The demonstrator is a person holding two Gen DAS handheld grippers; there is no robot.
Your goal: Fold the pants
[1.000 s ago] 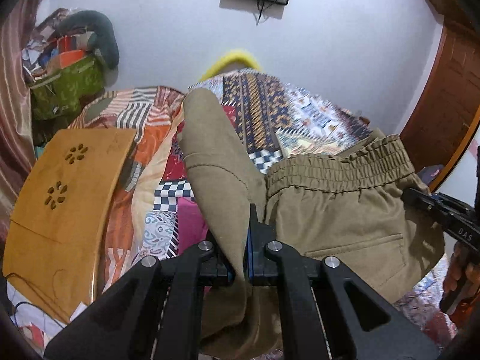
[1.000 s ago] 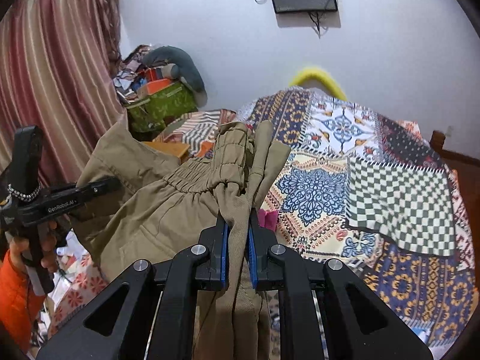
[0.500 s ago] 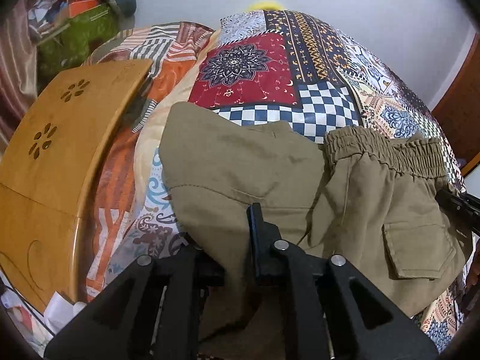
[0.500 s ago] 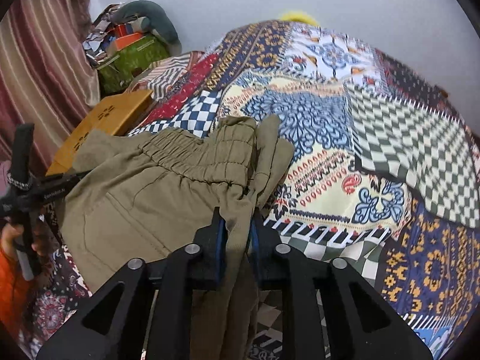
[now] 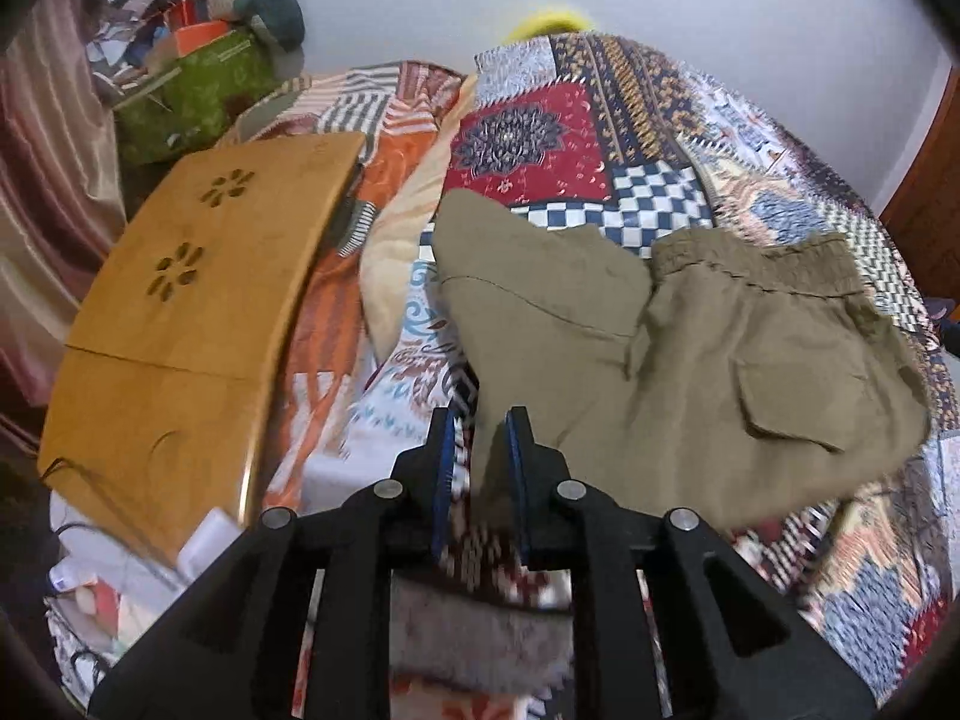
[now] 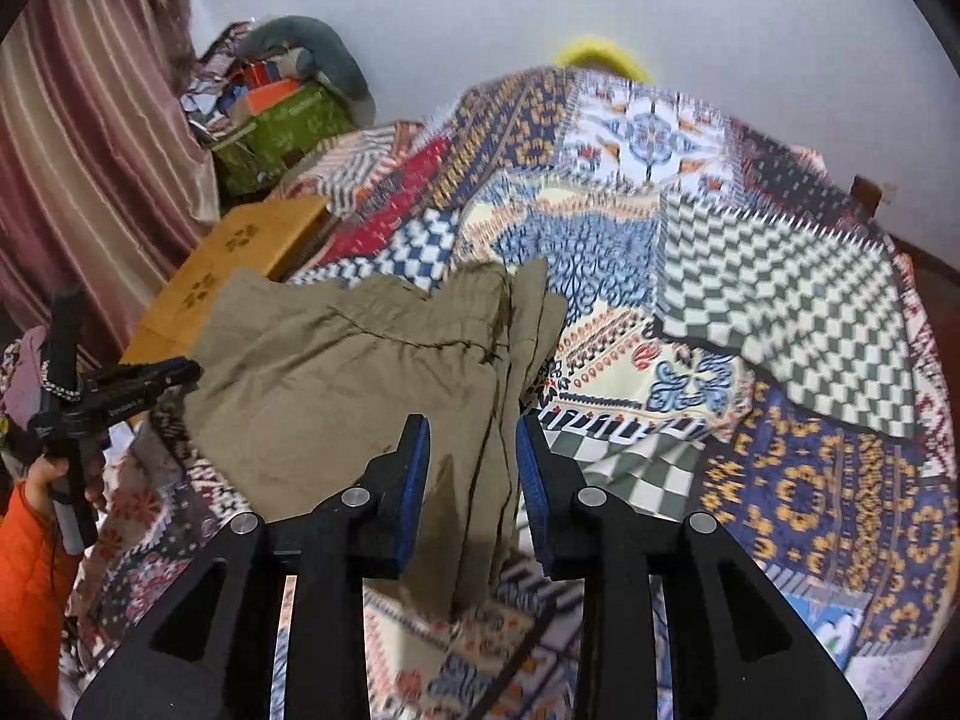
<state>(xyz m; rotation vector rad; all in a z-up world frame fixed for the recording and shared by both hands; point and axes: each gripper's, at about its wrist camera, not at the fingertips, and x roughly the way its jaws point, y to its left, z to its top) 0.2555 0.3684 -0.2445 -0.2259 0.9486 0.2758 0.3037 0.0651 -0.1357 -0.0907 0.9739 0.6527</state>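
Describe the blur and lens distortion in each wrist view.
Left wrist view: heavy fisheye bending, dark corners; the quilt smears beside the left hand-held gripper, while the pants stay fairly sharp. Right wrist view: the same curvature; the quilt's checkered patch is motion-blurred.

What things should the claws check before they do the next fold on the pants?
1. Pants lying on the quilt: ok.
2. Left claw let go: ok; it has just been opening, with a bit of cloth loose between its pads.
3. Right claw let go: ok; it has just opened wider, with cloth between its pads but not pinched.
4. Pants flat: not ok, one corner is flipped over and wrinkled.
5. Wooden board clear of the pants: ok.
6. Waistband edges lined up: cannot tell.
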